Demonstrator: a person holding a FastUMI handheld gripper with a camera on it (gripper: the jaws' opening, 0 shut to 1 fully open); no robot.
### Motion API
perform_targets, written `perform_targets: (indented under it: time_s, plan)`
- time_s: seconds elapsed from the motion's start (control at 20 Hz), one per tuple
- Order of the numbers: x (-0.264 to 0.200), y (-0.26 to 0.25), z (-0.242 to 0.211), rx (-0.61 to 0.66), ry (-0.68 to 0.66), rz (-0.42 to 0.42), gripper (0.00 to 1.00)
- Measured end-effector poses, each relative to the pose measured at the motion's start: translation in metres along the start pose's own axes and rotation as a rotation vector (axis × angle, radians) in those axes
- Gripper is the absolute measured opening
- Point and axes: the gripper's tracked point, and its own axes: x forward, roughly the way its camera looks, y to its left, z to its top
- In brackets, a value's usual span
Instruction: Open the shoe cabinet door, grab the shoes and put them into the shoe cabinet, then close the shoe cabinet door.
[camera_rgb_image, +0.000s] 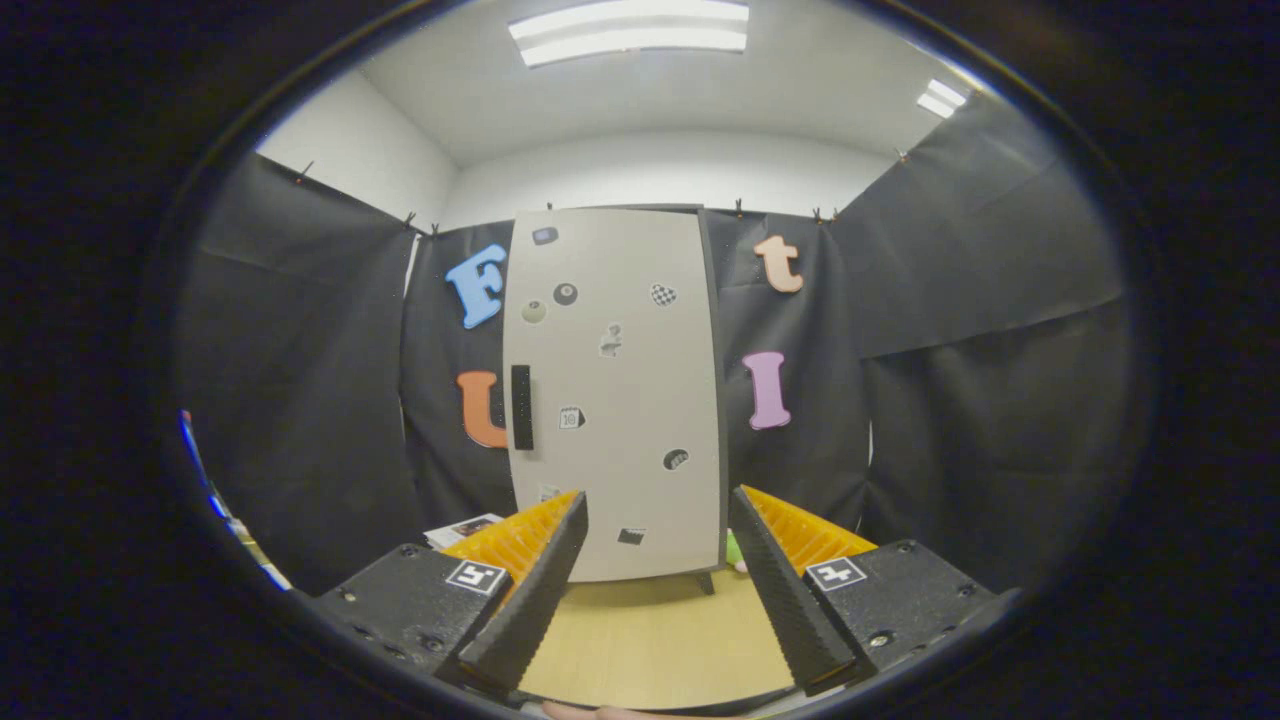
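Ahead of the fingers, gripper view:

Cabinet: the shoe cabinet (615, 400) is seen standing upright on the wooden floor (650, 640), against the black cloth wall, well beyond the fingertips.

Door: the cabinet door (640, 330) is judged to be closed, since only its flat pale front, dotted with small stickers, is presented.

Handle: a dark vertical handle (521, 407) is fixed near the door's left edge, about halfway up (the only grip point that can be made out).

Gripper: the gripper (658, 590) is held spread wide, with nothing between the fingers and nothing touched; bare floor and the foot of the cabinet are framed in the gap.

Shoes: no shoe can be identified with certainty; a small green and pink object (737, 555) is glimpsed by the cabinet's lower right corner, half hidden behind the right finger, and what it is cannot be told.

Clutter: some printed paper (462, 527) is seen lying on the floor to the left of the cabinet's base.

Stage: opening the door is judged not yet begun.

Risk, aim: the handle sits well off the line between the fingers, so the door face could be struck instead if the approach is not shifted left.

Risk, grip: the handle looks slim and shallow, so it could be slipped off if it is pinched only at the fingertips.

Risk, cabinet: the cabinet is tall and stands on small feet, so it might be dragged or rocked if the door is pulled sharply.
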Motion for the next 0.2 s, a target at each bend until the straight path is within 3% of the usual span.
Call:
perform_targets:
  time_s: [0.2]
  plan:
    - [0.0016,-0.0008,-0.0043,0.001,0.019,0.005,0.94]
